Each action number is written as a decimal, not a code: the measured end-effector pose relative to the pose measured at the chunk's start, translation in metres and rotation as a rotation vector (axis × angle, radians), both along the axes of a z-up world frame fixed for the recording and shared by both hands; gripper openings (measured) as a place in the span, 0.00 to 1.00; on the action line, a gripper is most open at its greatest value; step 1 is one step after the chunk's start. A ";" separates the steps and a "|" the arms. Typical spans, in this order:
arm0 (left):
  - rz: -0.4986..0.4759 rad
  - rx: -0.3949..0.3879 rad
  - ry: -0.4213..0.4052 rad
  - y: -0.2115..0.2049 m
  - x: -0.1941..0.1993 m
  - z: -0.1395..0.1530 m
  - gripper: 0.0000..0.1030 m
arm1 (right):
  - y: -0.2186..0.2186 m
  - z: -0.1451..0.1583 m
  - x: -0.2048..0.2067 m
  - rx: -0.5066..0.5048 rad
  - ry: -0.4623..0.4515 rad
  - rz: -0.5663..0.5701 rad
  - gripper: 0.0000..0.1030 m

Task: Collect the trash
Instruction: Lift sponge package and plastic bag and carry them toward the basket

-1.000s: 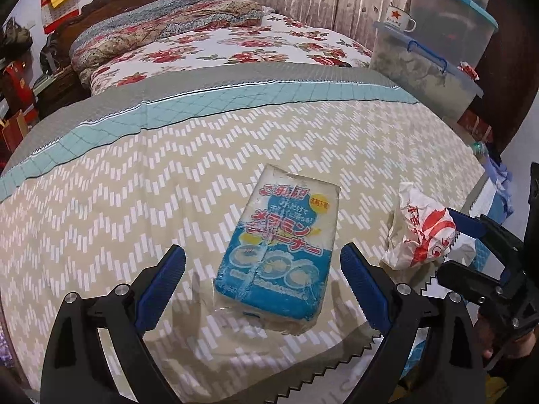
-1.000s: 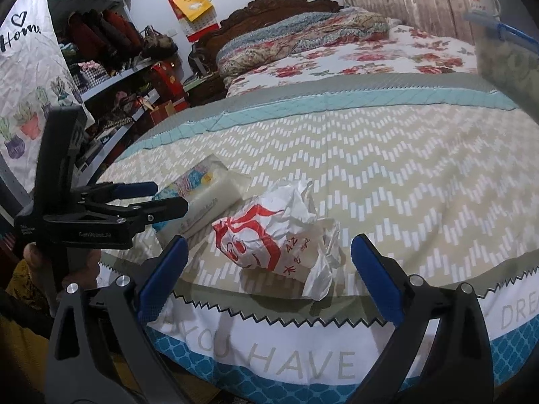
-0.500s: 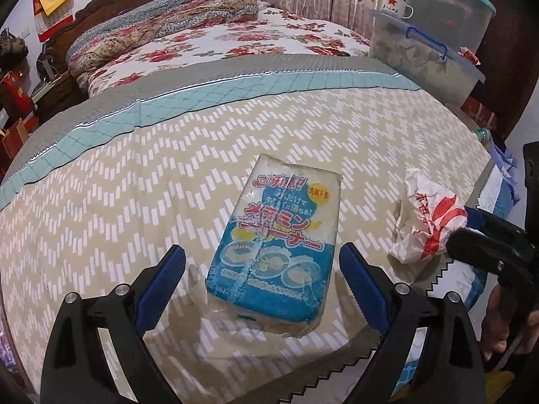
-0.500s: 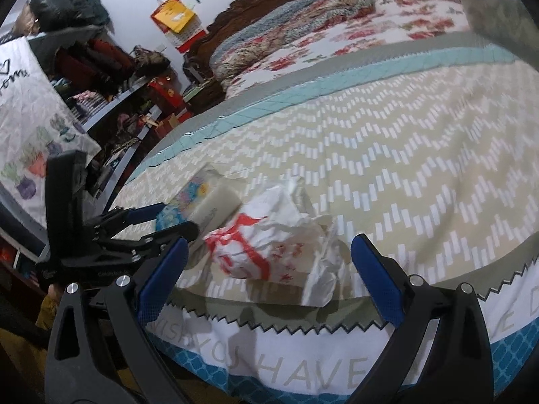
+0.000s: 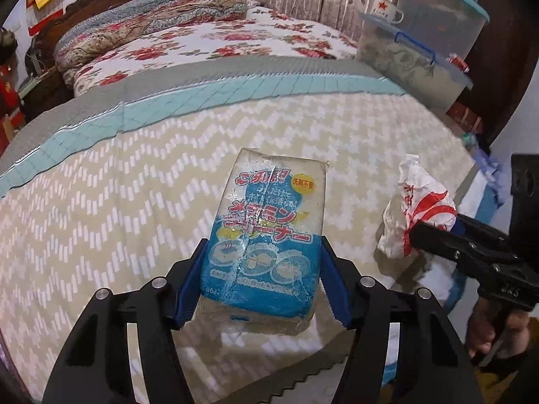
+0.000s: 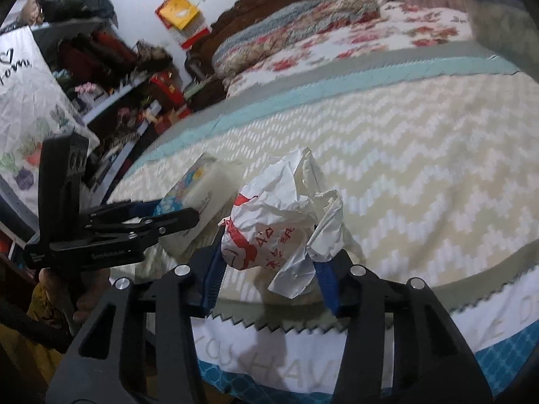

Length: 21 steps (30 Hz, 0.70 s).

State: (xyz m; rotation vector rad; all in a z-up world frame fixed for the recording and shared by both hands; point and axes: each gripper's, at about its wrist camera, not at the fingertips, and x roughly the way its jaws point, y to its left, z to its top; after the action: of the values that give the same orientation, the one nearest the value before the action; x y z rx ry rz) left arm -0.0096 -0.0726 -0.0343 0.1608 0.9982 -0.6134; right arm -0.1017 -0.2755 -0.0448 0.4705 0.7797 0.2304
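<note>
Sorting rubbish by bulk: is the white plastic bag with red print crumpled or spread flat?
Crumpled. The white plastic bag with red print stands bunched and creased on the zigzag bedspread, between the closing right gripper's pads.

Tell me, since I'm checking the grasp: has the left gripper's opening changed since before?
Yes. The left gripper's fingers are closing inward, now flanking the blue plastic-wrapped sponge pack.

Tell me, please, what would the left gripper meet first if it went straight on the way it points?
The left gripper, its jaws closing, already has the blue sponge pack between its pads. Going straight on, it would press further along that pack, then probably the chevron bedcover beneath.
</note>
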 end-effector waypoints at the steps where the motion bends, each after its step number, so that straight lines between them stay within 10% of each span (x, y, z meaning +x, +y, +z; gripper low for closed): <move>1: -0.012 -0.022 0.015 -0.002 0.004 0.004 0.57 | -0.006 0.003 -0.001 0.000 -0.012 -0.017 0.48; 9: -0.190 -0.054 0.065 -0.088 0.029 0.029 0.57 | -0.091 0.014 -0.020 -0.043 -0.064 -0.227 0.48; 21: -0.532 -0.047 0.172 -0.387 0.052 0.046 0.58 | -0.333 0.026 -0.085 -0.106 -0.065 -0.668 0.49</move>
State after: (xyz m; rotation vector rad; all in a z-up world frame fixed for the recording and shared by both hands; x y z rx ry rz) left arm 0.0422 -0.4597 0.0120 0.3421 1.1121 -1.1505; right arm -0.1864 -0.6084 -0.0190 0.5934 0.5324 -0.4133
